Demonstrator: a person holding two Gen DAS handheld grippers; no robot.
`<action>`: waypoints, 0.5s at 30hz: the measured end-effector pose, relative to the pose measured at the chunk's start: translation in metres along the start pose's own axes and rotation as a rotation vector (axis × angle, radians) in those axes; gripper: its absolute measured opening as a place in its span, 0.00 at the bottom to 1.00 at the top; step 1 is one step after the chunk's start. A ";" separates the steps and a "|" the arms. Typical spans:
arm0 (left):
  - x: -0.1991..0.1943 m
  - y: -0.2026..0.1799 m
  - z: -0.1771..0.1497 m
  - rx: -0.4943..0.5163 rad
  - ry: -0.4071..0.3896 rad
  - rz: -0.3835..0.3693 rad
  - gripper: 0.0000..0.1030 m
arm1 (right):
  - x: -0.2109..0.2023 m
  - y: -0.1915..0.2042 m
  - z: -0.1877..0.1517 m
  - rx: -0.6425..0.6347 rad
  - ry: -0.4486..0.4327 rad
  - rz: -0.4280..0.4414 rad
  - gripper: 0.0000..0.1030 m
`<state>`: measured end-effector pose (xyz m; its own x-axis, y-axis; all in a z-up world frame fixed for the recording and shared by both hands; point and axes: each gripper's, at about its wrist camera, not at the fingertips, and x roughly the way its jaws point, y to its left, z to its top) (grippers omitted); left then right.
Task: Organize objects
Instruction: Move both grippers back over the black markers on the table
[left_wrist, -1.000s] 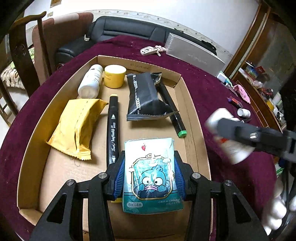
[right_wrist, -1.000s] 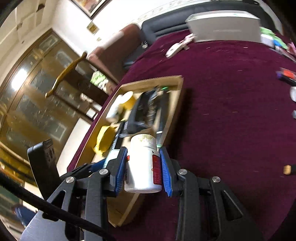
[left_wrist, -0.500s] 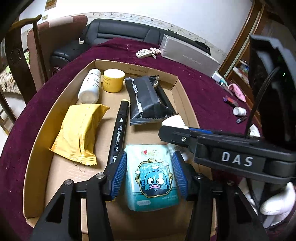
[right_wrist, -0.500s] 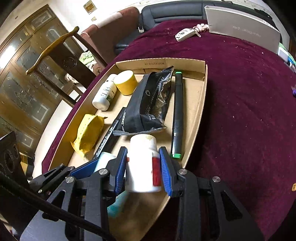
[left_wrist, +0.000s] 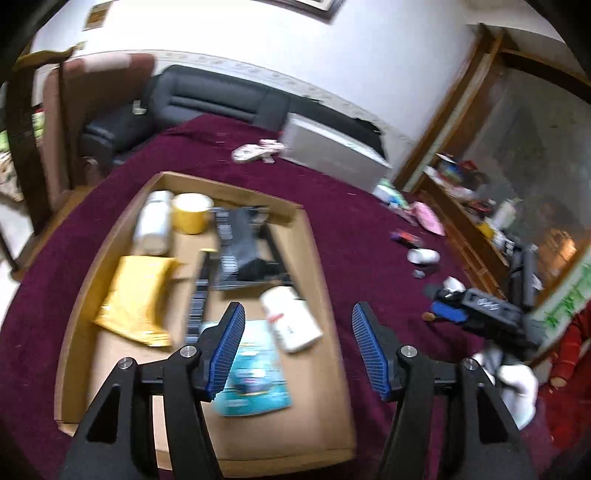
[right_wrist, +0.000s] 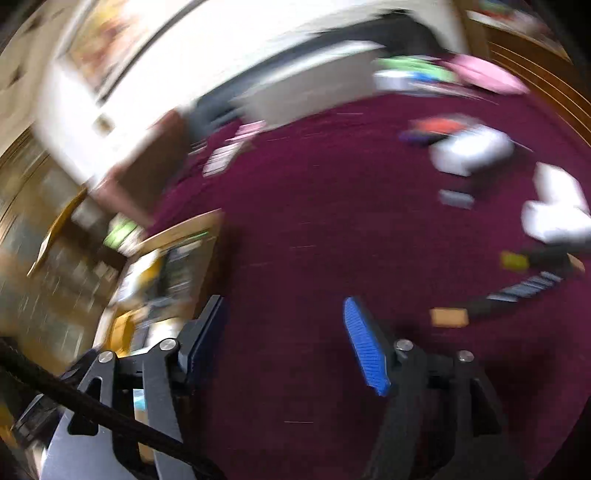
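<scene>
Cardboard tray (left_wrist: 325, 295) — a shallow brown box on the maroon tablecloth (left_wrist: 351, 221) — already holds most of what is being tidied. Nearest the left gripper (left_wrist: 298, 347) lies a teal tissue pack with a cartoon face (left_wrist: 255, 373), and just beyond it a white plastic bottle with a red label (left_wrist: 291, 317) rests on its side. That gripper's blue-padded jaws are opening, with nothing pressed between them. Farther into the tray sit a yellow foil pouch (left_wrist: 136, 295), a black marker pen (left_wrist: 199, 291), a black snack packet (left_wrist: 243, 251), a yellow-lidded jar (left_wrist: 190, 212) and another white bottle (left_wrist: 155, 221).

The right gripper (right_wrist: 284, 339) is over bare cloth to the right of the tray, its jaws opening and empty — the view is heavily blurred. Still outside the tray, by my reading, are a small white bottle (left_wrist: 423, 255), a red-and-purple item (left_wrist: 406, 236), dark pens (right_wrist: 524, 288) and other small things I cannot make out. So the sorting looks well advanced, with loose items on the far right still to collect.
</scene>
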<state>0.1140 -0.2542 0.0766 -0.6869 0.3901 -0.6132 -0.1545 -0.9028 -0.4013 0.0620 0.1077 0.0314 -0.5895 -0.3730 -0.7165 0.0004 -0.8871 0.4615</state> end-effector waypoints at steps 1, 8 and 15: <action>0.003 -0.008 0.001 0.016 0.011 -0.016 0.53 | -0.004 -0.016 -0.002 0.031 -0.004 -0.013 0.64; 0.026 -0.086 -0.011 0.197 0.093 -0.127 0.53 | -0.063 -0.123 -0.008 0.249 -0.128 -0.058 0.64; 0.077 -0.161 -0.037 0.320 0.239 -0.171 0.53 | -0.091 -0.191 0.006 0.332 -0.256 -0.101 0.64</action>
<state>0.1124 -0.0721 0.0687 -0.4546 0.5358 -0.7115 -0.4902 -0.8175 -0.3025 0.1106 0.3124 0.0117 -0.7544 -0.1722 -0.6335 -0.3034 -0.7643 0.5690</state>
